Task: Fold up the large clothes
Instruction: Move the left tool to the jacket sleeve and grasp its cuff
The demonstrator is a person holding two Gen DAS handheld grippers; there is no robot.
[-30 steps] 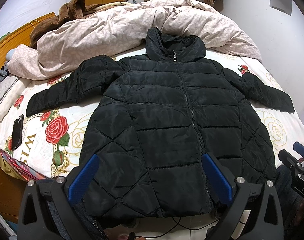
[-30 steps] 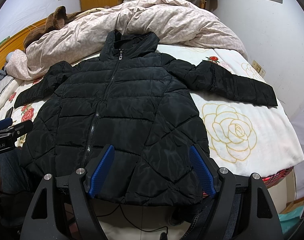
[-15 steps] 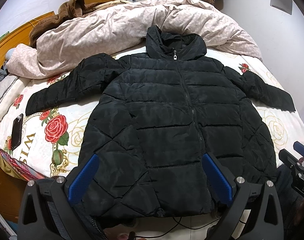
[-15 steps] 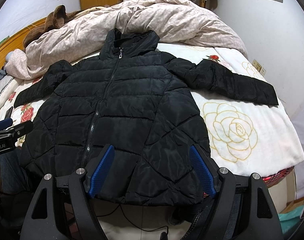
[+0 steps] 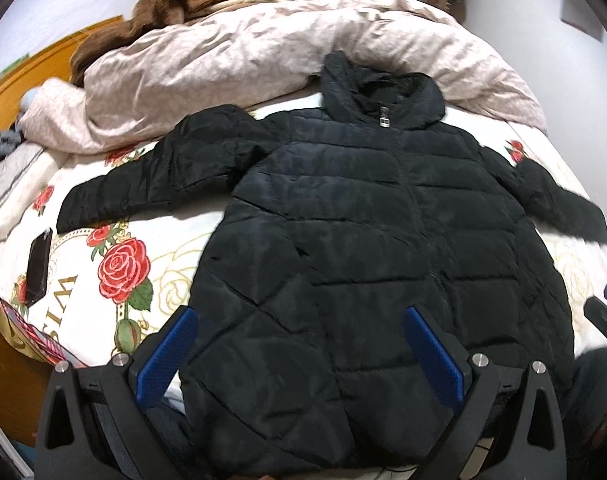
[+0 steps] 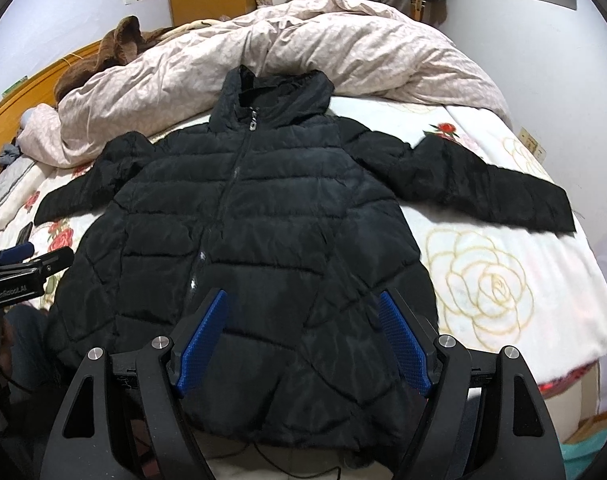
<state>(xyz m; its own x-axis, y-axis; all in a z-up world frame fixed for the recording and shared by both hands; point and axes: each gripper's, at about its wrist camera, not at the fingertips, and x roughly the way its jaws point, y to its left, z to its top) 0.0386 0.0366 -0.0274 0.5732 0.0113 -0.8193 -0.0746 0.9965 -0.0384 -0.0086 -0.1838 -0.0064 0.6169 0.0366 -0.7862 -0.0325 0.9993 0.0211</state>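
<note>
A black hooded puffer jacket (image 5: 375, 248) lies flat, zipped, front up on the bed, sleeves spread to both sides; it also shows in the right wrist view (image 6: 243, 240). My left gripper (image 5: 299, 316) is open and empty, held above the jacket's lower left part. My right gripper (image 6: 303, 300) is open and empty above the lower right part. The left sleeve (image 5: 151, 176) reaches toward the pillow side, the right sleeve (image 6: 483, 184) toward the wall side. Each gripper shows at the edge of the other's view.
A crumpled pink duvet (image 5: 263, 52) is heaped behind the hood. A black phone (image 5: 39, 264) lies on the rose-print sheet (image 5: 123, 268) near the left bed edge. A wooden headboard (image 5: 27, 76) is at the left. A wall (image 6: 543, 60) runs along the right.
Both grippers have moved forward and slightly up over the jacket; the jacket sits lower and closer in both views. The jacket itself has not moved.
</note>
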